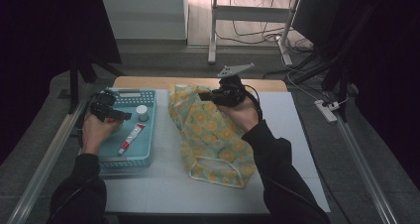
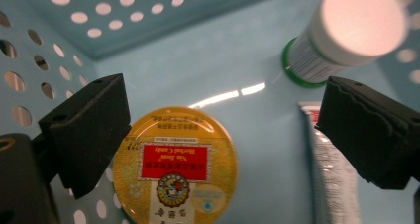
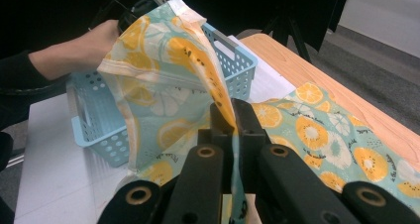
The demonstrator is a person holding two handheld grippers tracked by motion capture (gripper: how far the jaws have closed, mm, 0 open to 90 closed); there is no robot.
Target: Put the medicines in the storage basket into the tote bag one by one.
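Inside the blue basket, at its near-left corner, a round gold tin is straddled by the left hand-held gripper, whose jaws are spread and touch nothing. Beside the basket, the fruit-print bag is lifted by its rim, pinched in the right hand-held gripper. The tin's lid may be missed if the jaws close high; the tube just beside it could be caught instead.

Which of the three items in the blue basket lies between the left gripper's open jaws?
The round gold tin with the red label; the white-capped bottle and the tube lie further right.
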